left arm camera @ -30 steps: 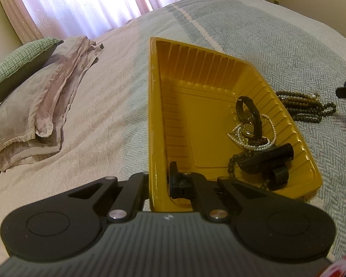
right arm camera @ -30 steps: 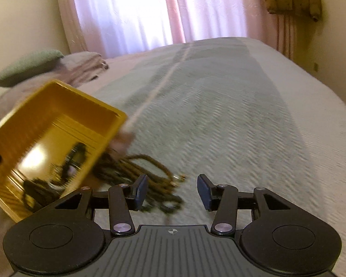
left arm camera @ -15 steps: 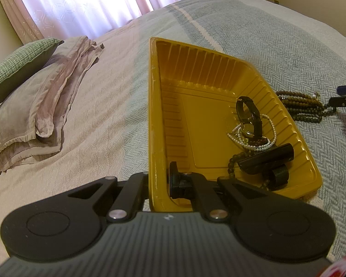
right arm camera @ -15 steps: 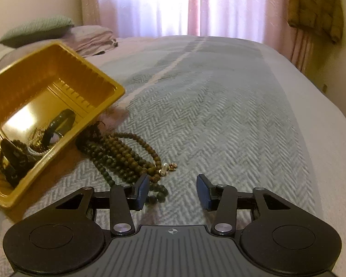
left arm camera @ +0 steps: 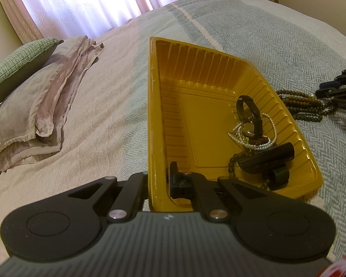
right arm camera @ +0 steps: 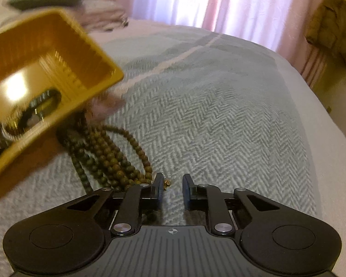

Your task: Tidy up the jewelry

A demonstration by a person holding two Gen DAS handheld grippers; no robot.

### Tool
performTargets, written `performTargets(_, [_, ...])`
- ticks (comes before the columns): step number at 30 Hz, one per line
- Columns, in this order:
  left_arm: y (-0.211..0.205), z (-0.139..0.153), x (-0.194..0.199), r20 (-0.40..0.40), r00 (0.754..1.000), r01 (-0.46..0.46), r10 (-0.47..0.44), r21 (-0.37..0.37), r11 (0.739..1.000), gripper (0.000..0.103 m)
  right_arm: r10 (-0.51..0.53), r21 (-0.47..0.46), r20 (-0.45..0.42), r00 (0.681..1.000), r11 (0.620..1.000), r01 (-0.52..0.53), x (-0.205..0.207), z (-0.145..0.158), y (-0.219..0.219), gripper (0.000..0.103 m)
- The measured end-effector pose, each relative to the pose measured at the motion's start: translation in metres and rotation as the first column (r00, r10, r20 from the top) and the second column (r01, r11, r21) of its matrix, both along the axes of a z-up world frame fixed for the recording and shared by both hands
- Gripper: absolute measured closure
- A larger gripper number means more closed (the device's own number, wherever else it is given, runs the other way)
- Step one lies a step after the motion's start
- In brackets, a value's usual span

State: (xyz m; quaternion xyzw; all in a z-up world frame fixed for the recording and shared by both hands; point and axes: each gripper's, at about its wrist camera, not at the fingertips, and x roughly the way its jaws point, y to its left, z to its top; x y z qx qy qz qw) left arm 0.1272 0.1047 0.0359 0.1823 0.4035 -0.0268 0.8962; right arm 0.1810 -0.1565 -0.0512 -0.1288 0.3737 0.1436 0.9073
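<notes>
My left gripper (left arm camera: pixel 160 181) is shut on the near left wall of a yellow ribbed tray (left arm camera: pixel 205 64) and holds it tilted on the bed. In the tray lie a black watch (left arm camera: pixel 249 113), a white pearl string (left arm camera: pixel 264 144), dark beads and black cylindrical pieces (left arm camera: pixel 267 159). A brown-green wooden bead necklace (right arm camera: pixel 110 154) lies bunched on the bedspread just right of the tray; it also shows in the left wrist view (left arm camera: pixel 304 106). My right gripper (right arm camera: pixel 171 190) is open and low over the necklace's near end, by its small gold clasp (right arm camera: pixel 166 182).
The grey herringbone bedspread (right arm camera: pixel 219 115) stretches ahead and right. Folded mauve pillowcases (left arm camera: pixel 34 115) and a green cushion (left arm camera: pixel 18 64) lie far left. Curtained window (left arm camera: pixel 80 7) behind; a jacket (right arm camera: pixel 334 23) hangs at the right wall.
My right gripper has moved forward and down toward the necklace's clasp end, and its fingers have narrowed. The left gripper and tray have stayed still.
</notes>
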Motion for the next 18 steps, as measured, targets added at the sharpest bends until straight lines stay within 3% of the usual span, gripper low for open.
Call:
performTargets(7, [0.001, 0.000, 0.000, 0.000, 1.000, 0.000, 0.000, -0.002, 1.000, 0.100, 0.086, -0.111, 0.022, 0.996, 0.990, -0.083, -0.002, -0.010, 0.013, 0.086])
performTargets(8, [0.001, 0.000, 0.000, -0.001, 1.000, 0.000, 0.000, -0.003, 1.000, 0.100, 0.088, -0.113, 0.025, 0.996, 0.990, -0.085, -0.003, -0.011, 0.014, 0.087])
performTargets(10, [0.001, 0.000, 0.000, -0.001, 1.000, 0.000, 0.000, -0.002, 1.000, 0.100, 0.098, -0.112, 0.027, 0.995, 0.989, -0.094, -0.004, -0.011, 0.015, 0.101])
performTargets(18, [0.002, -0.001, 0.001, -0.002, 1.000, -0.001, 0.001, -0.005, 1.000, 0.100, 0.071, -0.088, 0.034, 0.997, 0.994, -0.068, -0.005, -0.005, 0.016, 0.101])
